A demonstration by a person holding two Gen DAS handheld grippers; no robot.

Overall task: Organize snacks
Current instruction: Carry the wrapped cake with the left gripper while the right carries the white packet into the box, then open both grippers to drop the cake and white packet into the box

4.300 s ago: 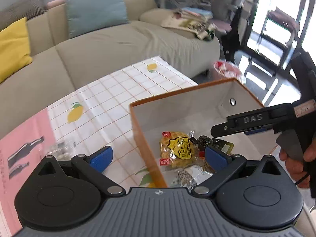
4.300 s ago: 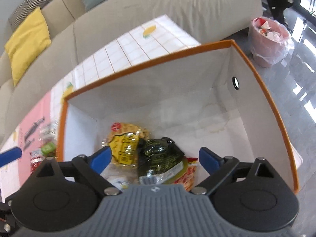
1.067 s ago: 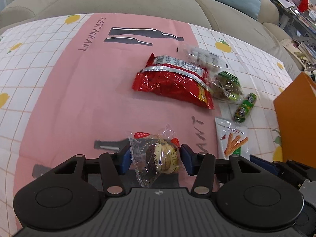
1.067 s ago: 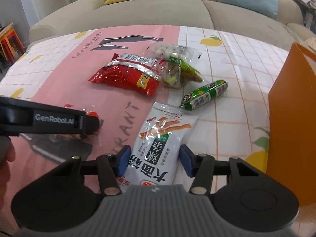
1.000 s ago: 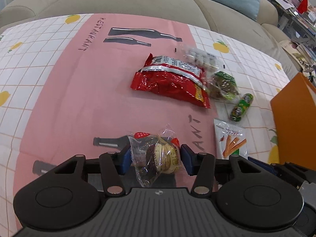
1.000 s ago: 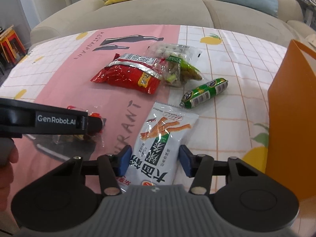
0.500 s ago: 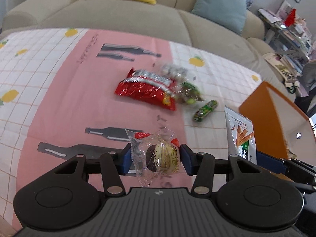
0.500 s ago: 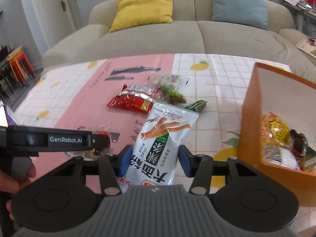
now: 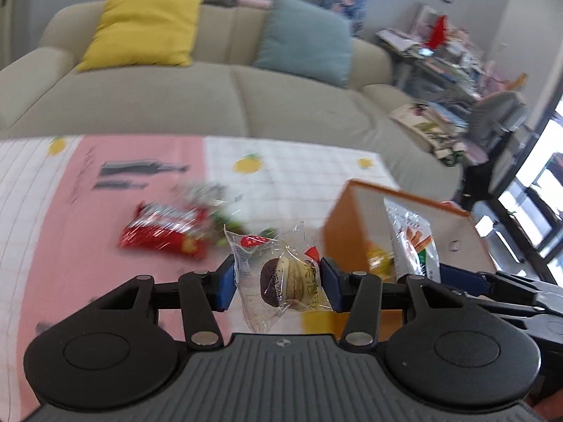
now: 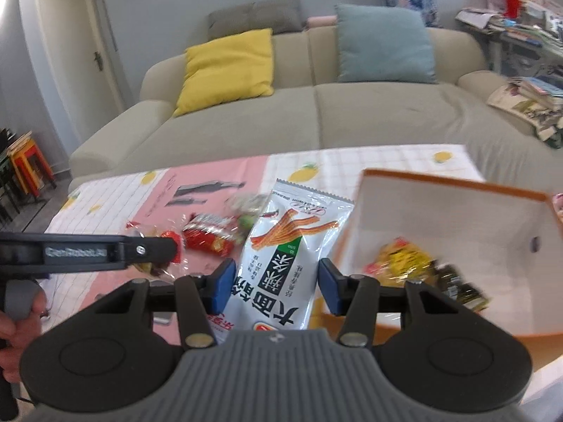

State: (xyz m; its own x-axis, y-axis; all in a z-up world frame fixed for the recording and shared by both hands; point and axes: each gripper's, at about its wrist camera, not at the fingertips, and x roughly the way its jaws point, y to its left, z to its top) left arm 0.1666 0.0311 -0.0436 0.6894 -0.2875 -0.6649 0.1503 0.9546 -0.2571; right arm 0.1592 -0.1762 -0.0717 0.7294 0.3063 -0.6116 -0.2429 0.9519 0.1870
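Observation:
My left gripper is shut on a clear-wrapped cookie pack, held in the air above the table. My right gripper is shut on a white bag of spicy strips, lifted just left of the orange box. In the left wrist view that bag hangs over the box. Inside the box lie a yellow pack and a dark pack. A red bag and small green snacks stay on the table, blurred.
The pink and white tablecloth covers the table. A beige sofa with a yellow and a teal cushion stands behind it. A hand holds the left gripper's handle. Cluttered shelves stand at the right.
Both grippers have risen off the table with their packs and swung right toward the orange box, whose inside now shows. The snacks left on the table have dropped farther away.

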